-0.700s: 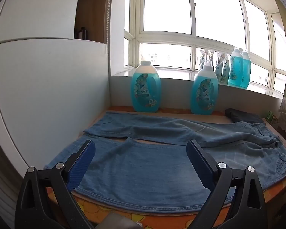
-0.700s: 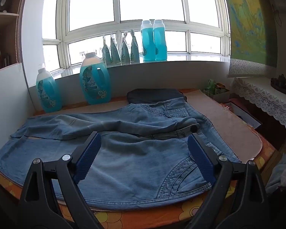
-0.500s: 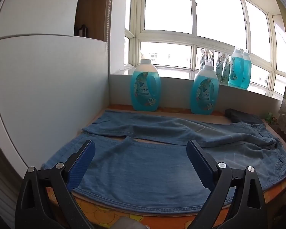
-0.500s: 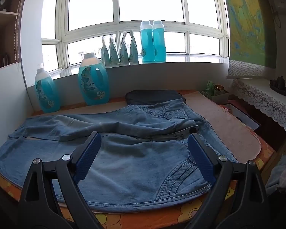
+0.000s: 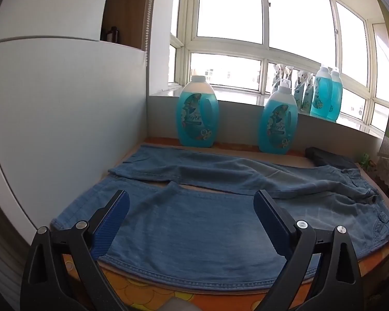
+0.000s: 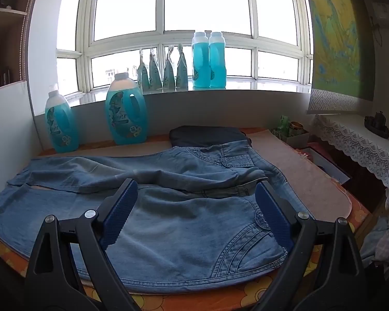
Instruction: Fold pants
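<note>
Blue denim pants (image 5: pixel 194 223) lie spread flat on the table, legs side by side, hems to the left, waist to the right. My left gripper (image 5: pixel 192 207) is open and empty, held above the near leg close to the table's front edge. In the right wrist view the pants (image 6: pixel 184 223) show their waist and stitched pocket at the right. My right gripper (image 6: pixel 197 199) is open and empty, above the seat of the pants near the front edge.
Two blue detergent jugs (image 5: pixel 197 114) (image 5: pixel 277 124) stand behind the pants against the sill. A dark folded garment (image 6: pixel 207 134) lies behind the waist. A white cabinet wall (image 5: pixel 64 116) bounds the left. An orange floral cloth (image 6: pixel 324 181) covers the table; boxes (image 6: pixel 295 132) sit at right.
Both grippers have drawn back and up a little from the pants. The pants have not moved. Both stay open.
</note>
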